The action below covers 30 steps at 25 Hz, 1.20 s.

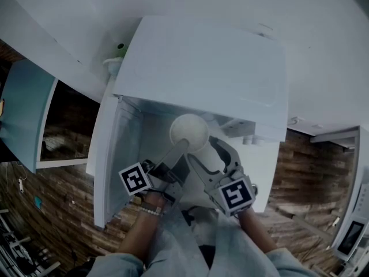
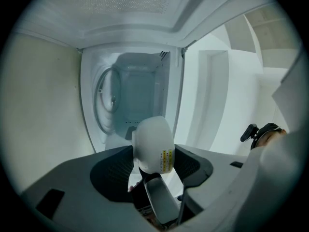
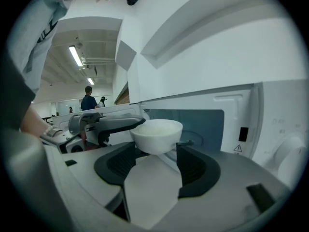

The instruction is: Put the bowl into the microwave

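Observation:
A white bowl point(image 1: 189, 133) hangs at the mouth of the open white microwave point(image 1: 202, 68). My left gripper point(image 1: 182, 148) is shut on the bowl's rim. In the left gripper view the bowl point(image 2: 153, 146) sits tipped sideways above the jaws point(image 2: 150, 174), with the microwave's cavity point(image 2: 137, 95) straight ahead. My right gripper point(image 1: 210, 153) is close beside the bowl on the right. In the right gripper view it point(image 3: 157, 153) stands open, its pads clear of the bowl point(image 3: 157, 134), which hangs just past the tips. The left gripper point(image 3: 126, 123) clamps the rim from the left there.
The microwave's door point(image 1: 112, 166) stands open to the left. A round turntable point(image 2: 106, 103) shows inside the cavity. A white appliance front with a grey window point(image 3: 203, 124) and a knob point(image 3: 285, 156) fills the right gripper view behind the bowl. A person point(image 3: 88, 99) stands far off.

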Each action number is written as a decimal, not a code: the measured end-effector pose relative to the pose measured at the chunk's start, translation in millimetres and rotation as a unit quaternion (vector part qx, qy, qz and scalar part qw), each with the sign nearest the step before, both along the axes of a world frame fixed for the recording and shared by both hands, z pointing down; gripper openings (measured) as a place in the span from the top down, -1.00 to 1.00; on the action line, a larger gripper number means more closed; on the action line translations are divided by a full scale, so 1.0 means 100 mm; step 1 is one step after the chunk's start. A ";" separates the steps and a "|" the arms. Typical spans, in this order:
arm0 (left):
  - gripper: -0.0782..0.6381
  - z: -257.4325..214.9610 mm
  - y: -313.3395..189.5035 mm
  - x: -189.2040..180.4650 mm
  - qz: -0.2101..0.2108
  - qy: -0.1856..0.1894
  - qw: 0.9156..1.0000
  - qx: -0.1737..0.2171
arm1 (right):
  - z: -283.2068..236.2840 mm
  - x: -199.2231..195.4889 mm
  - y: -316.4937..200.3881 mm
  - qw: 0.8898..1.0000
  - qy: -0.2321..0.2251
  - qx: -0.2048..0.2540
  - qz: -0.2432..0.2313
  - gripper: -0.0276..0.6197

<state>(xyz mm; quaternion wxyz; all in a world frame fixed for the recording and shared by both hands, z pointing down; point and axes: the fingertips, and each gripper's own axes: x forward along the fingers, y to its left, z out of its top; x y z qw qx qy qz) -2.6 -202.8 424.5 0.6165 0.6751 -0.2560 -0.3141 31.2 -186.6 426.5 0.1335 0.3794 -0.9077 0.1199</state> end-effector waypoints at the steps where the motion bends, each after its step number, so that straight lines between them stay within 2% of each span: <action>1: 0.10 0.02 -0.03 -0.01 -0.001 0.000 1.000 -0.001 | 0.02 -0.01 -0.03 1.000 0.000 0.000 0.003 0.08; 12: 0.10 0.37 -0.32 -0.01 0.002 -0.021 0.999 -0.030 | 0.33 -0.01 -0.31 1.000 0.009 -0.014 0.024 0.09; 21: 0.10 0.65 -0.54 -0.01 0.005 -0.029 0.998 -0.057 | 0.60 -0.01 -0.52 0.998 0.029 -0.035 0.044 0.11; 30: 0.10 0.81 -0.68 -0.08 -0.004 -0.025 0.997 -0.075 | 0.76 -0.09 -0.67 0.996 0.054 -0.049 0.044 0.14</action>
